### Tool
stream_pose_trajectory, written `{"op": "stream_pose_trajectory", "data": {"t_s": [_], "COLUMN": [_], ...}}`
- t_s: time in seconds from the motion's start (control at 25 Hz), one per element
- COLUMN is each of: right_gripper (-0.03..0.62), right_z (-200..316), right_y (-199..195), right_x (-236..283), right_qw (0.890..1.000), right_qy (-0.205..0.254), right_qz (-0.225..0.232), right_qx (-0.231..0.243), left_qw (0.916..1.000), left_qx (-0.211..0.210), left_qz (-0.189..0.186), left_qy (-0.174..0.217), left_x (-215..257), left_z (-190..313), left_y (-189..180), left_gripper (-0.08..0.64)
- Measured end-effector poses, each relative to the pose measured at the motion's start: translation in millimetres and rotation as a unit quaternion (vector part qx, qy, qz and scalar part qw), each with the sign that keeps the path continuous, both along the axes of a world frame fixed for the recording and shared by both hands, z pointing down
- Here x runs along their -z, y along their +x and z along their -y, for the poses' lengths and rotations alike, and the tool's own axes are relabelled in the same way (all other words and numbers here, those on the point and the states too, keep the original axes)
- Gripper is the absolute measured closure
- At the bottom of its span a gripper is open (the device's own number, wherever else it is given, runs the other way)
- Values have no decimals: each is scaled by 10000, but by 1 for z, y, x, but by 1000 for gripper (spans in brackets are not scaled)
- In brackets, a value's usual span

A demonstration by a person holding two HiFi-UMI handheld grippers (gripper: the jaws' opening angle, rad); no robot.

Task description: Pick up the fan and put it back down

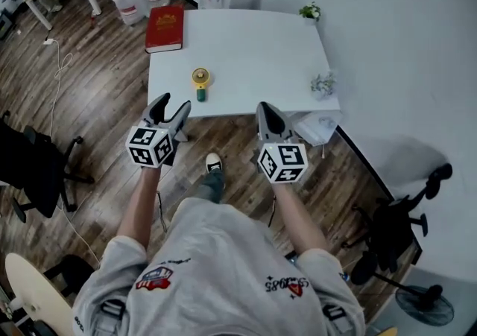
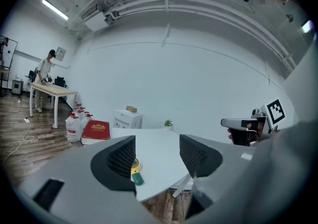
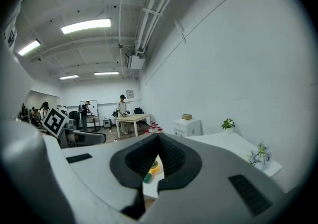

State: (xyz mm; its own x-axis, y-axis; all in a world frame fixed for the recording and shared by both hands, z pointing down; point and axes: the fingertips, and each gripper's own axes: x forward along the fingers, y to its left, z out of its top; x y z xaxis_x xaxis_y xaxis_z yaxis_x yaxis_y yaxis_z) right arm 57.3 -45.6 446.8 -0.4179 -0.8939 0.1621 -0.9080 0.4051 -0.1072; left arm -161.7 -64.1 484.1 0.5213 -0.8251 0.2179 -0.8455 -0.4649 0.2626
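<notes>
My left hand-held gripper (image 1: 171,106) hangs just short of the desk's (image 1: 253,59) front edge near its left corner, jaws spread wide with nothing between them. My right hand-held gripper (image 1: 270,109) sits at the same front edge further right, its jaws drawn together at the tips and empty. The fan (image 1: 200,81), yellow head with a green handle, lies flat on the desk close to the front edge, left of middle, apart from both. A red book (image 1: 165,27) lies at the far left corner.
</notes>
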Motion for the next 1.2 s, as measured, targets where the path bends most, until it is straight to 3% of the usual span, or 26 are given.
{"op": "stream_pose_trajectory", "data": {"t_s": [0.24,0.4,0.76,1.2], "right_gripper": [601,601,601,601], "right_z": [112,156,213,289], "right_y": [17,13,13,-15], "right_x": [17,21,15,-7], "right_qw": [9999,9995,9988,9922], "right_qy": [77,116,39,-147], "right_qz": [28,37,60,135], "right_qx": [130,278,492,1231], "left_qw": [9998,9994,9964,9868], "left_qx": [117,105,160,718], "left_qz": [112,179,352,408], "left_qy": [-95,-293,-749,-1391], "left_x": [1,-6,-40,-99], "left_z": [97,133,173,202], "left_y": [20,29,25,14], "left_gripper": [287,287,285,282]}}
